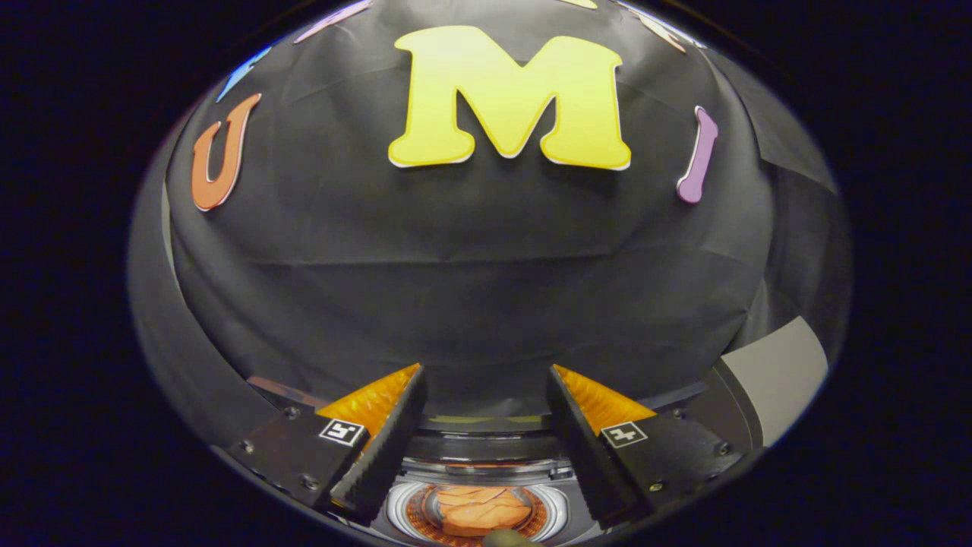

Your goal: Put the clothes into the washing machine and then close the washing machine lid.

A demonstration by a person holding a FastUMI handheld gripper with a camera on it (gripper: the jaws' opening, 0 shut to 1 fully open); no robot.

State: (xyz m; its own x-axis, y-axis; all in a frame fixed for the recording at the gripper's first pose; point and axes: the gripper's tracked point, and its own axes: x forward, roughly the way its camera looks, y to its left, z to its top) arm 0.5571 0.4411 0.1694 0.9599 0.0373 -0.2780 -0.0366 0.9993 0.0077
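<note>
Clothes (477, 511), an orange folded bundle, lie inside the washing machine (486, 456) drum below the spread, empty fingers (395, 425) of the gripper (486, 403), and look soft, light and limp, best pinched at a raised fold.

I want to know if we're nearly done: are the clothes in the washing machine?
In. Orange clothes lie down inside the washing machine's round drum, seen between the open gripper jaws.

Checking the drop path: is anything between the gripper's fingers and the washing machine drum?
Nothing visible. The hand-held gripper is open and holds nothing; below its fingers the drum lies uncovered, with orange cloth already inside.
</note>
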